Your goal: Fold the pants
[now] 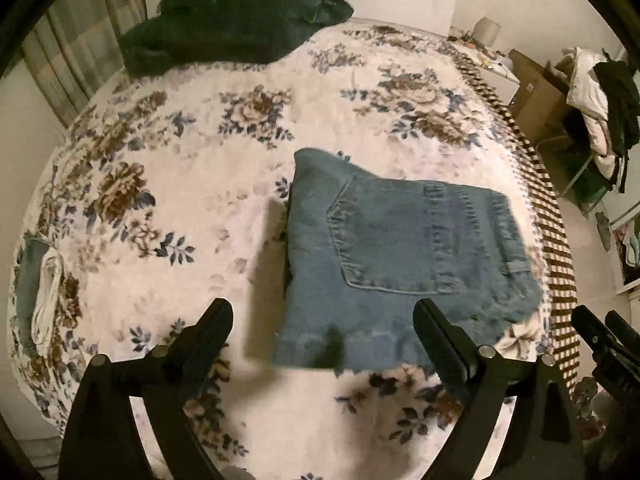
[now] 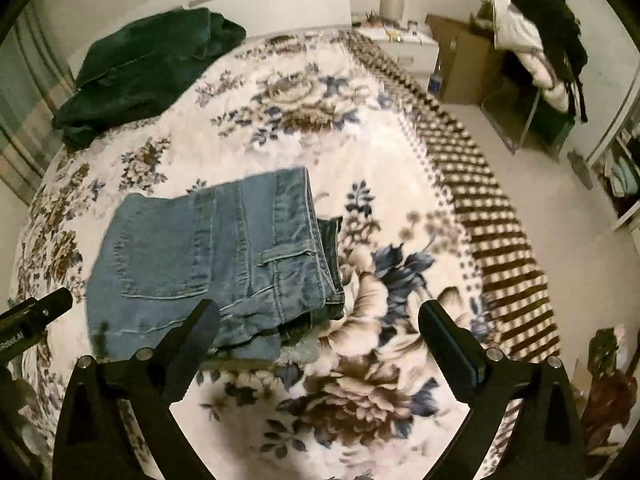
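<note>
Blue jeans [image 1: 400, 256] lie folded into a compact rectangle on the floral bedspread [image 1: 192, 184], back pocket up. In the right wrist view the same jeans [image 2: 212, 264] sit left of centre, with stacked layers showing at their right edge. My left gripper [image 1: 324, 320] hovers open above the near edge of the jeans, nothing between its fingers. My right gripper [image 2: 320, 324] is open too, above the bedspread [image 2: 360, 152] by the jeans' near right corner, holding nothing. Part of the right gripper [image 1: 604, 340] shows at the right edge of the left wrist view, and the left gripper [image 2: 36, 316] at the left edge of the right wrist view.
A dark green garment [image 1: 232, 16] lies heaped at the far left of the bed. Folded clothes [image 1: 40, 292] rest at the left edge. Right of the bed stand a cardboard box [image 2: 464, 60], a chair piled with clothes [image 2: 540, 48] and a white nightstand [image 2: 408, 44].
</note>
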Demonstrator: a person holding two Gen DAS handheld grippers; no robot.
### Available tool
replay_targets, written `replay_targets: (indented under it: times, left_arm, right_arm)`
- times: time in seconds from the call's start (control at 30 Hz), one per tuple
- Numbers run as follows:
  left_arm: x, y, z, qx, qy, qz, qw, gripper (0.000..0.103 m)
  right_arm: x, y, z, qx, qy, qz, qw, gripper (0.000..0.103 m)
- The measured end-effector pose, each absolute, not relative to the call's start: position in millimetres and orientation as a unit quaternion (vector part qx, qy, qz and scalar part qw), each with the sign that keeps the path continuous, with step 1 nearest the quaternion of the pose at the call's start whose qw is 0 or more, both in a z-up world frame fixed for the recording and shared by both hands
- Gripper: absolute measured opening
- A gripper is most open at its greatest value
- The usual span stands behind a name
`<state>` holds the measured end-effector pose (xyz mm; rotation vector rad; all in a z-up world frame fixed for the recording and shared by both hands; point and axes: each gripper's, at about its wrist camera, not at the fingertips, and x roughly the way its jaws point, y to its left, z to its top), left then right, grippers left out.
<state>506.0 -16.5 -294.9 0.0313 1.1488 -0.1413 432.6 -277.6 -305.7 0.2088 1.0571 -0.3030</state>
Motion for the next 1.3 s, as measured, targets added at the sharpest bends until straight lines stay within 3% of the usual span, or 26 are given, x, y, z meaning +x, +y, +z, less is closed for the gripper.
replay_targets:
  times: [0.77, 1.07, 1.13, 1.3]
  left_arm:
    - [269.2, -37.8, -66.5, 0.023, 0.405, -0.037, 0.913, 0.092]
    - [194.5, -34.1, -24.8, 0.000, 0.371, -0.013, 0.928, 0.092]
    - [185.4, -33.5, -21.7, -0.004, 0.372, -0.009, 0.928, 0.102]
    - [165.3, -33.2, -9.4, 0.001, 0.359, 0.001, 0.933, 0.103]
  right_arm:
    - [174.3, -236.6, -32.0, 0.035, 0.372, -0.107, 0.921, 0.101]
    - [84.3, -227.0, 29.4, 0.025, 0.334, -0.084, 0.938, 0.103]
    - [71.4, -227.3, 38.6, 0.024, 0.330, -0.079, 0.940, 0.103]
    - [52.7, -224.7, 55.8, 0.022, 0.327, -0.076, 0.942, 0.103]
